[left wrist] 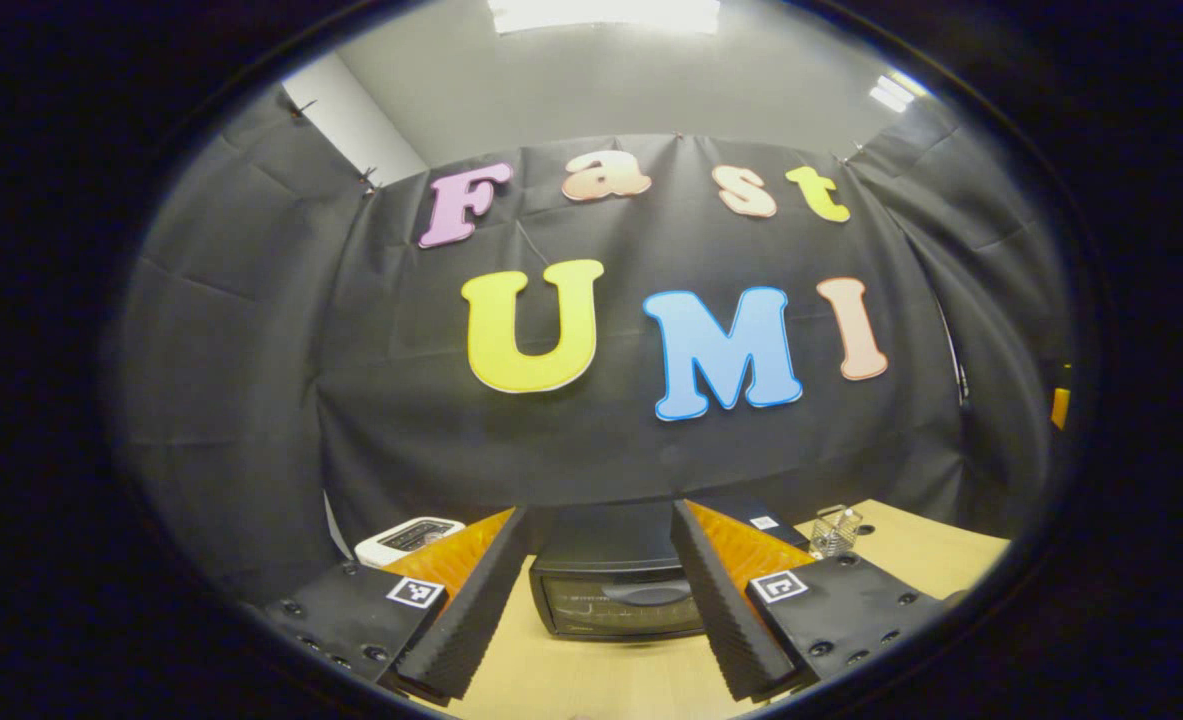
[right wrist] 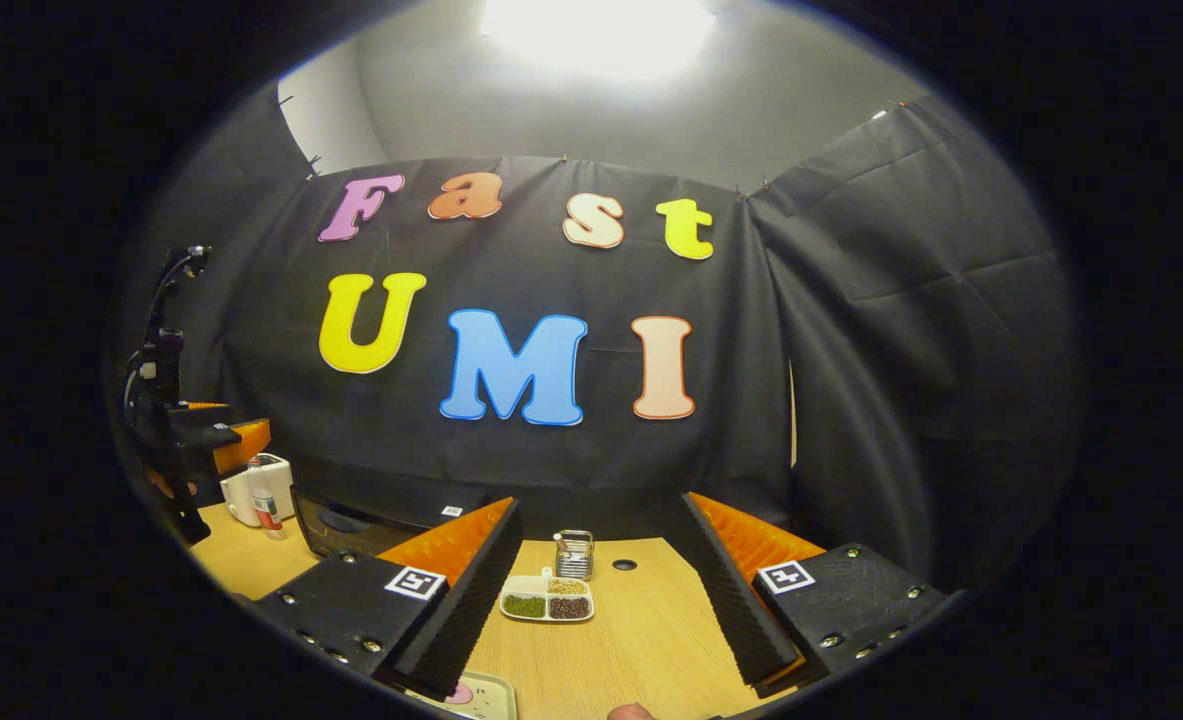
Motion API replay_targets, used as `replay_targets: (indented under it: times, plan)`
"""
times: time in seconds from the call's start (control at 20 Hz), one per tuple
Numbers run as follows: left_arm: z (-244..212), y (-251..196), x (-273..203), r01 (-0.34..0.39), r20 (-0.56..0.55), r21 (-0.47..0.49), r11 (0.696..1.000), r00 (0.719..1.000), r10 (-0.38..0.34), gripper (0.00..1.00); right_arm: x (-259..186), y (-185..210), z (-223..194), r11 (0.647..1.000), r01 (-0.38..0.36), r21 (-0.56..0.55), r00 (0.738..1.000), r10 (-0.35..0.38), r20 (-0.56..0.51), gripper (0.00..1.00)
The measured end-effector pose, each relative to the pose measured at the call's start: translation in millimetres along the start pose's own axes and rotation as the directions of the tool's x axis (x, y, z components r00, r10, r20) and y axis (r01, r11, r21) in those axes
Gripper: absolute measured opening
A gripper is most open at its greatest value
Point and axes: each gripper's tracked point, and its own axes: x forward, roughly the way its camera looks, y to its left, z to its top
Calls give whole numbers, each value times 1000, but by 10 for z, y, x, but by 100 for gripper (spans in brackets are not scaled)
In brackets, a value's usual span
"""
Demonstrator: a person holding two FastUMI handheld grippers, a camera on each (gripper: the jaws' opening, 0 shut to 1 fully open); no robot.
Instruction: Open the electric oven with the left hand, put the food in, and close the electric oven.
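Standing on the wooden table [left wrist: 591,675], the black electric oven [left wrist: 616,595] sits at six o'clock in the left gripper view, door closed, framed between the left gripper [left wrist: 596,610] fingers, spread wide and empty. In the right gripper view, the right gripper [right wrist: 601,600], equally wide, frames a divided food tray [right wrist: 548,598], possibly beans, before a small wire basket [right wrist: 573,553].

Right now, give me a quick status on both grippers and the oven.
Left gripper open, lined up on electric oven, door shut. Right gripper open, empty, facing divided food tray. Nothing between left gripper and oven door.
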Motion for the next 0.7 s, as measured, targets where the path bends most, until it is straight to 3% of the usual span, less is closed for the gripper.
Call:
replay_targets:
  times: [0.05,0.15,0.2,0.55,0.7]
  plan:
    - [-85,-26,102,10,-10,1,1000,1000,-10,99,13,-12,-10,1000,17,2,1000,-17,-7,98]
    - [-228,-101,264,32,-31,-9,999,999,-32,95,9,-47,-14,999,47,-6,999,-47,-14,98]
    - [-303,-135,344,39,-44,-10,999,998,-39,99,5,-63,-12,998,61,-14,998,-62,-15,98]
    - [-807,-370,824,113,-116,-2,994,987,-113,99,-59,-158,-82,988,151,-38,987,-152,-53,98]
    - [-997,-415,1028,119,-142,3,993,983,-118,92,-87,-167,-116,982,179,-52,981,-183,-64,98]
